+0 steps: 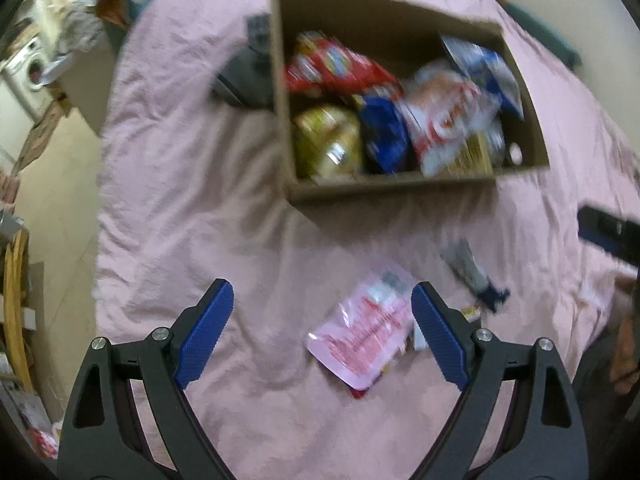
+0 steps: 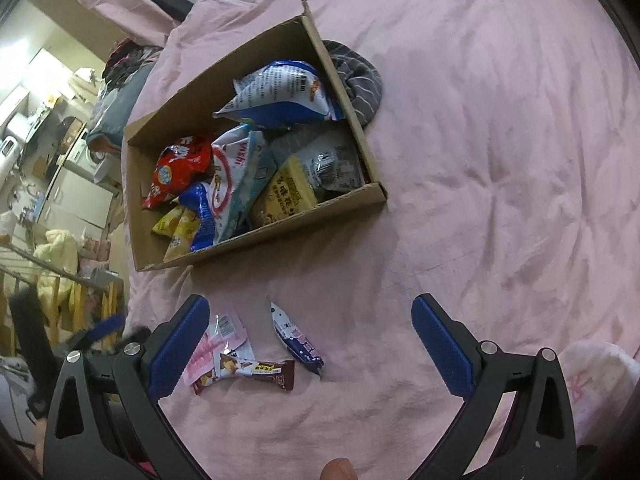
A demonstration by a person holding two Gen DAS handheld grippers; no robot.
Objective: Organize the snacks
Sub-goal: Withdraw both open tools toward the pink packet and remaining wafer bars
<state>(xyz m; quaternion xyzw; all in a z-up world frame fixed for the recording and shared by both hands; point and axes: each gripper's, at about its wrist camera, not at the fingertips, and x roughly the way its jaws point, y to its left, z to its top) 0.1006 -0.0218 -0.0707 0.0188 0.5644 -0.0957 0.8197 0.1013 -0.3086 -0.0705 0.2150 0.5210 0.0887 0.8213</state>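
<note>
Snacks are lying in two places on the pink bed cover [image 2: 480,160]: most are filling the cardboard box [image 2: 256,240], while a pink packet [image 1: 364,340], a brown bar [image 2: 256,370] and a dark blue packet [image 2: 298,342] are lying loose nearby. The left claw [image 1: 322,332] and right claw [image 2: 310,346] are both hovering wide open, gripping nothing.

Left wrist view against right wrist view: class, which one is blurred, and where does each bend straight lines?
Left wrist view: motion blur smears the cardboard box and pink packet. Right wrist view: sharp, print readable on the box's bags. Both: fisheye curving, dark corners.
</note>
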